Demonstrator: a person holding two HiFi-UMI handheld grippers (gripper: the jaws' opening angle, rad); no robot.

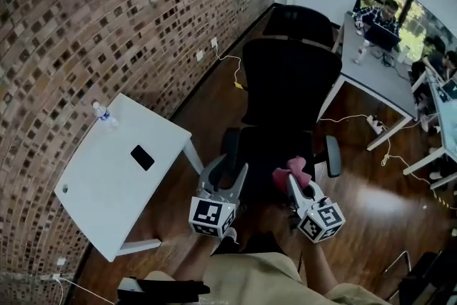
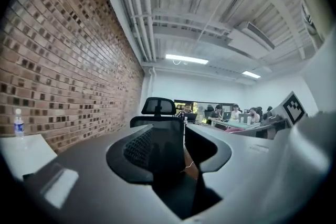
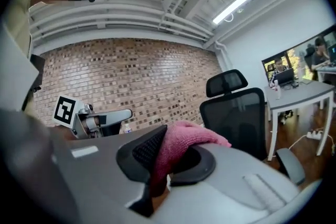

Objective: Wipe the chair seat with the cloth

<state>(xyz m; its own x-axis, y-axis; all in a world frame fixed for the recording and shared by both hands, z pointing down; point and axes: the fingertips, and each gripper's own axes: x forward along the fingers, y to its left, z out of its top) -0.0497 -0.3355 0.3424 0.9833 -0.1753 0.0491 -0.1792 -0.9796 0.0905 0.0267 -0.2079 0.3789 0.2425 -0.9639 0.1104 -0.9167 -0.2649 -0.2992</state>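
Note:
The black office chair [image 1: 289,82] stands in front of me, its seat [image 1: 263,148] just beyond both grippers. My right gripper [image 1: 294,186] hangs over the seat's near right part, shut on a pink cloth [image 1: 290,172]. In the right gripper view the cloth [image 3: 184,140] bulges out between the pads of that gripper [image 3: 169,159], with the chair back [image 3: 236,113] behind it. My left gripper [image 1: 228,169] is held over the seat's near left edge, open and holding nothing. Its own view shows the gap of the gripper [image 2: 178,153] with the chair back [image 2: 157,131] beyond.
A white table [image 1: 93,189] stands at the left by the brick wall, with a black phone [image 1: 142,157] and a water bottle [image 1: 103,113] on it. A second black chair [image 1: 300,18] and a grey desk [image 1: 375,71] lie behind. A power strip [image 1: 375,123] and cables lie on the wood floor.

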